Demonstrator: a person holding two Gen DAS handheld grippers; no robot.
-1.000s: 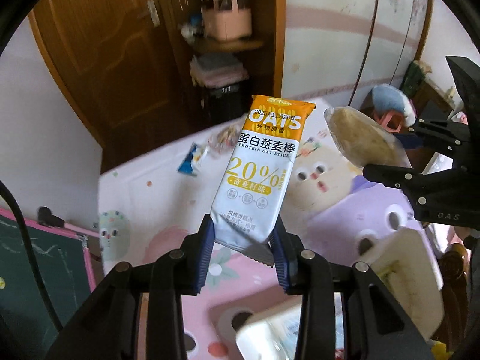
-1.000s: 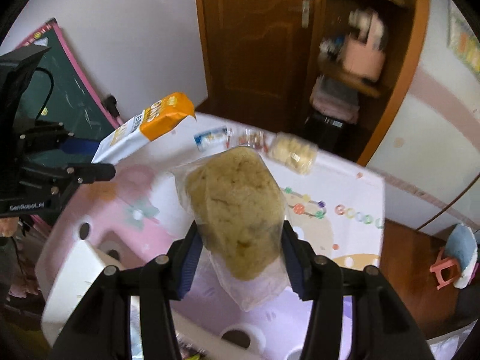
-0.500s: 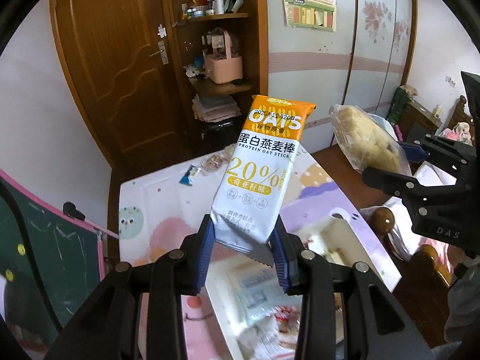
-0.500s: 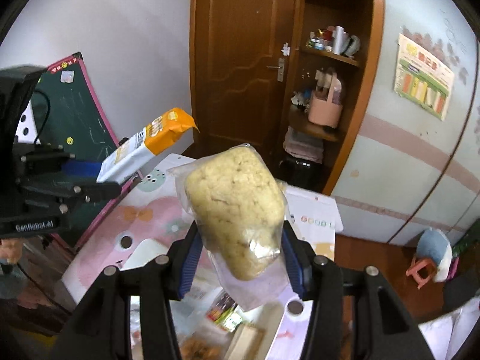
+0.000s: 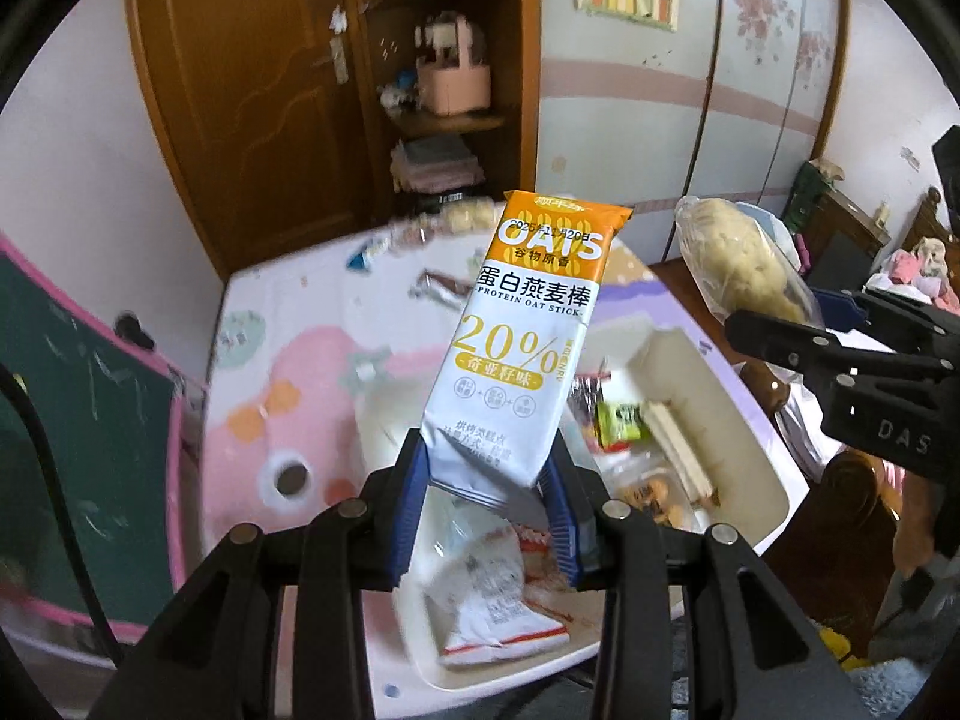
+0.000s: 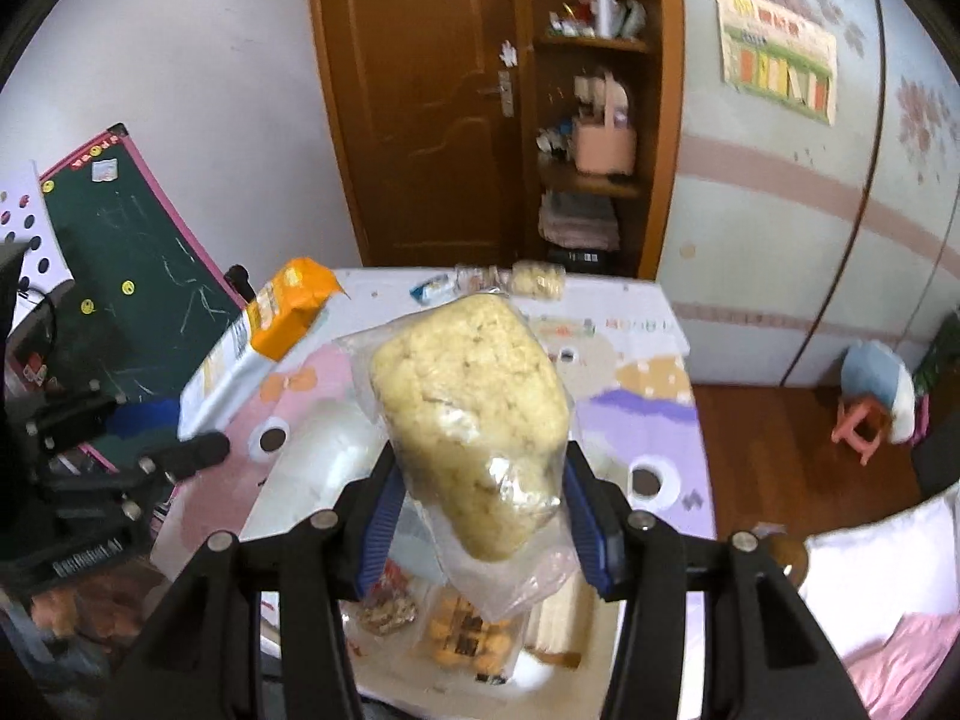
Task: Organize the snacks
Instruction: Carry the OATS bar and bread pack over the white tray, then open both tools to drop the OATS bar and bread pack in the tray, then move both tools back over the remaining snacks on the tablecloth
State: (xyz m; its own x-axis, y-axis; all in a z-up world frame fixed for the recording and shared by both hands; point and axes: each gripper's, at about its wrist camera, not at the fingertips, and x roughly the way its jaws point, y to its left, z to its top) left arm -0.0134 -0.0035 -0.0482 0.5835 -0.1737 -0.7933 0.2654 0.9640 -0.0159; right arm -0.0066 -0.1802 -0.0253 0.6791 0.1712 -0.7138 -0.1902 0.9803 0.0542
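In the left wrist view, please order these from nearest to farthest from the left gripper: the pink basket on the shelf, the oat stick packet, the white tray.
1. Oat stick packet: clamped in the left gripper.
2. White tray: on the table, just below and behind the packet.
3. Pink basket: on the wooden shelf across the room, beyond the table.

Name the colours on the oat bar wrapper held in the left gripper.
Oat bar: orange top band, white body, yellow print. Clearest in the left wrist view, clamped in the left gripper.

Left claw and right claw both clamped, tilted downward.
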